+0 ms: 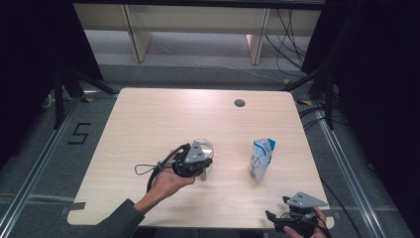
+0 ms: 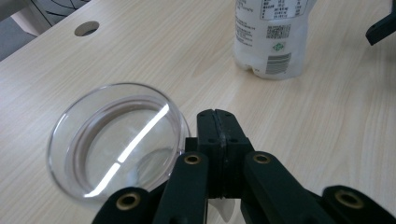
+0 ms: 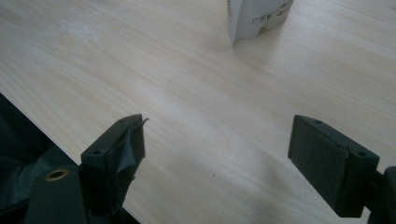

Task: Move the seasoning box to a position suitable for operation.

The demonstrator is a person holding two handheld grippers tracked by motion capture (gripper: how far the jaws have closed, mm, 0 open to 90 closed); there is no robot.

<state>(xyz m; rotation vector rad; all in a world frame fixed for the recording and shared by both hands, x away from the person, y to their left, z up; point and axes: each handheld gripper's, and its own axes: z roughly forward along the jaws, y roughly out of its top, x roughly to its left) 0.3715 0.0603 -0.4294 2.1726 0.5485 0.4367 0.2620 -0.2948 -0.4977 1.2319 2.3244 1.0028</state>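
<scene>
The left gripper [image 2: 217, 122] has its jaws pressed flat together with nothing between them, and the clear glass bowl [image 2: 116, 142] sits on the bench [image 2: 140, 51] just to the left of its tips, its rim almost touching the jaw side. In the high view the left gripper [image 1: 202, 161] covers part of the bowl [image 1: 208, 147]. Ahead of it and to the right stands the white bottle [image 2: 271, 39], upright and well apart from the bowl.

The step in hand looks like an approach to the bowl with no grasp made. To take it, the jaws would need to part and one of them slip over the rim, pinching the thin wall; smooth glass may slide.

The right gripper [image 3: 217, 154] waits with jaws spread wide above bare bench, the bottle [image 3: 254, 16] far ahead of it.
</scene>
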